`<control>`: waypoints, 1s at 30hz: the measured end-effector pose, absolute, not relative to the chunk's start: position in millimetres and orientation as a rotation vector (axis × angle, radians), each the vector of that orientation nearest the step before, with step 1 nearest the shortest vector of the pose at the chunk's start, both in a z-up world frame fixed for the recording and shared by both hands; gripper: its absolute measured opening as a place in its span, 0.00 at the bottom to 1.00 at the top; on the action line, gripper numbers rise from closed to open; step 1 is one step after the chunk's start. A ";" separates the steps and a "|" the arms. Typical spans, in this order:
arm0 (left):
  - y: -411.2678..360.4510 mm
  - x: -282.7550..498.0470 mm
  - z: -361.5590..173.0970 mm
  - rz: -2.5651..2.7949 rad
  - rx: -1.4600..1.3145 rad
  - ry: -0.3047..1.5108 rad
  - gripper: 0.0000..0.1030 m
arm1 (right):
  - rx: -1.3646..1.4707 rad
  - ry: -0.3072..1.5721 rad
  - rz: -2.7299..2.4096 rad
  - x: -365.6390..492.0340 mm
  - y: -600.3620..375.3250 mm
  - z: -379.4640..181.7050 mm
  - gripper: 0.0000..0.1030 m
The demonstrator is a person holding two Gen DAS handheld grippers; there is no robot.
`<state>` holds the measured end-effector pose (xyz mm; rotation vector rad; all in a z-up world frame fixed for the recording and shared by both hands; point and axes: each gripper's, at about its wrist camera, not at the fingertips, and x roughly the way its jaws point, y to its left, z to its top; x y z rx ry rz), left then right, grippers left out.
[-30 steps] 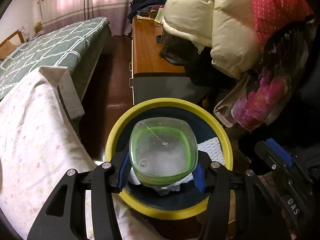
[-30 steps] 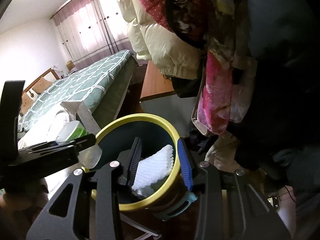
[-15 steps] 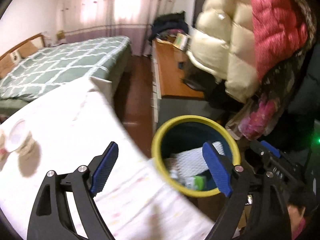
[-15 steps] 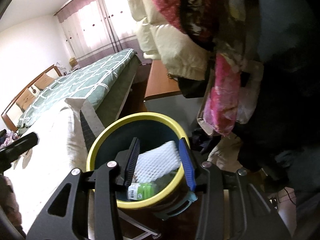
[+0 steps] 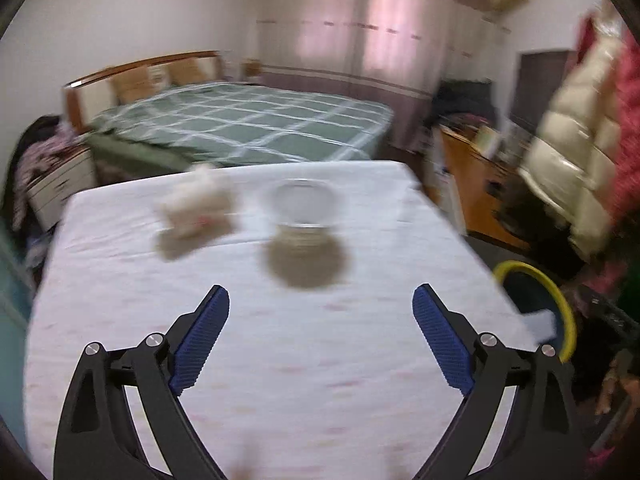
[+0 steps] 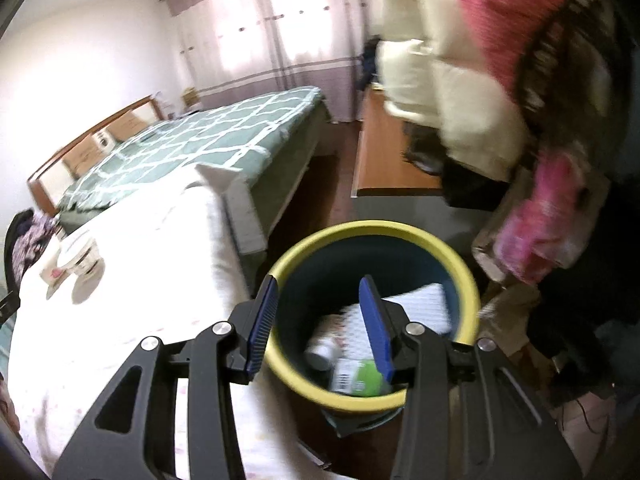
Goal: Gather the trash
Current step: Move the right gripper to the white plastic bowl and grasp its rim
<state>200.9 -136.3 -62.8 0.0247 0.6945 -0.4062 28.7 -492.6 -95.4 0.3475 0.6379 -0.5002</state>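
Left gripper (image 5: 320, 312): jaws were opening wide, nothing between them, over the white-covered bench (image 5: 280, 380).
Right gripper (image 6: 318, 322): jaws stood partly open and empty, above the near rim of the yellow-rimmed bin (image 6: 468, 280).
Trash in bin: white foam sheet (image 6: 420, 308), a green-labelled container (image 6: 360, 376).
Trash on bench: clear cup (image 5: 302, 208) beside a crumpled pale wrapper (image 5: 192, 204), both blurred.
Bed (image 5: 240, 120): green checked cover, beyond the bench.

A clear plastic cup (image 5: 301, 210) and a crumpled pale wrapper (image 5: 195, 212) sit side by side on the white table, while the yellow-rimmed bin (image 6: 466, 280) beside it holds white foam, paper and a green cup.
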 end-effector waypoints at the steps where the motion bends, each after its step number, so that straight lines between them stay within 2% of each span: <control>1: -112.4 207.5 -64.9 -0.360 0.004 0.694 0.89 | 0.330 0.642 -0.487 36.2 -483.9 -93.4 0.40; 7: -17.5 229.2 -77.0 -0.187 -0.084 0.684 0.90 | 0.270 0.666 -0.331 90.1 -426.9 -81.6 0.45; 13: 37.0 241.6 -89.8 -0.094 -0.177 0.669 0.90 | 0.180 0.679 -0.121 156.8 -349.3 -67.3 0.49; 16: 29.9 241.3 -92.6 -0.090 -0.189 0.676 0.90 | 0.154 0.678 -0.031 188.2 -315.2 -64.0 0.54; 23: 30.4 234.1 -91.9 -0.078 -0.221 0.671 0.91 | 0.087 0.705 -0.059 266.6 -278.4 -64.9 0.54; 27: 34.7 231.8 -91.9 -0.071 -0.238 0.666 0.91 | 0.112 0.810 -0.105 311.5 -286.4 -87.5 0.54; 29: 34.4 232.0 -92.1 -0.071 -0.238 0.666 0.91 | 0.147 0.859 -0.103 324.2 -290.3 -101.4 0.51; 30: 33.8 231.8 -92.2 -0.072 -0.237 0.667 0.91 | 0.157 0.875 -0.100 328.8 -291.0 -106.0 0.46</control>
